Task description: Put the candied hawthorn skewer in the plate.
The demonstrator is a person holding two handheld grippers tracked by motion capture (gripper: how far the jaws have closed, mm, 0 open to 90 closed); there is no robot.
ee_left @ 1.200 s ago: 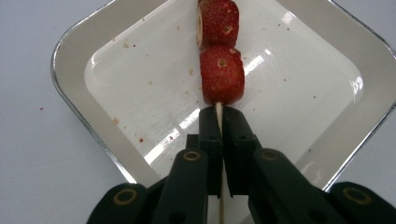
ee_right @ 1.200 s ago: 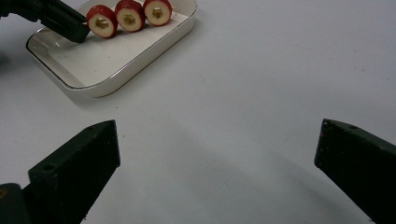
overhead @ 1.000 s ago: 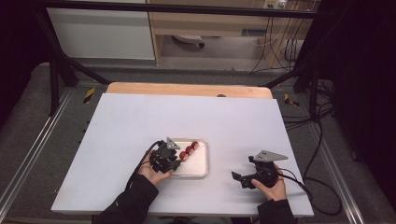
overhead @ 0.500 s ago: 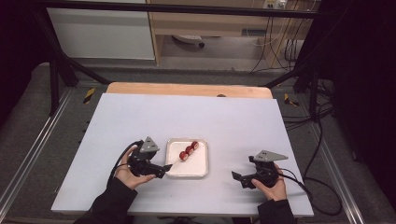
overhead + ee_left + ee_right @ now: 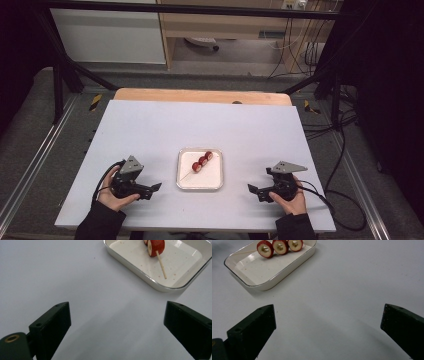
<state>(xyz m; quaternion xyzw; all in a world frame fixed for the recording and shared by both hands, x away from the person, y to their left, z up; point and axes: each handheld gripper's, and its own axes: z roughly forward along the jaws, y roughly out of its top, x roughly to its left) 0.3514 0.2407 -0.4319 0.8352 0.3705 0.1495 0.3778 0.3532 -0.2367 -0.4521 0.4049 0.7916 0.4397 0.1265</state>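
Now skewer [image 5: 202, 161] in tray [image 5: 184, 183]; both grippers [image 5: 156, 187] [image 5: 252, 189] wide, empty

The right gripper [image 5: 328, 332] holds its black jaws wide apart over bare white table [image 5: 352, 282]; beyond, a skewer of three red fruit slices [image 5: 279, 246] lies in a white tray [image 5: 274, 272].

Table [image 5: 150, 125]: white top, wooden strip along the far edge.
Tray [image 5: 216, 176]: lies directly on table, near its front edge, midway across.
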